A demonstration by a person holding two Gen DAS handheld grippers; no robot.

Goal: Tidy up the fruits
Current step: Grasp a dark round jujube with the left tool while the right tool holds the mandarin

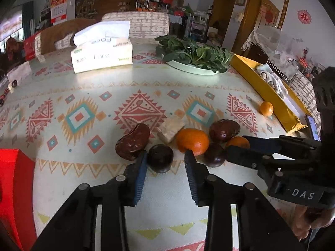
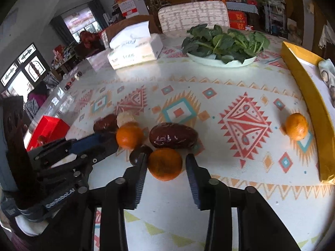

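On the patterned tablecloth (image 2: pixel 240 79), orange (image 2: pixel 165 164) between right hand-held gripper (image 2: pixel 165 163) fingers, touching one only, ungripped

Fruit cluster (image 1: pixel 188 142) near the table (image 1: pixel 125 83) edge — tissue box (image 1: pixel 102 50) and greens plate (image 1: pixel 194 68) behind.

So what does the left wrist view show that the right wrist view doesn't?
Only the left wrist view shows the phone past the yellow box and the whole glove in it. Only the right wrist view shows the window and a seated person. Both share the tissue box, the plate of greens, the lone orange by the yellow box, and the fruit cluster.
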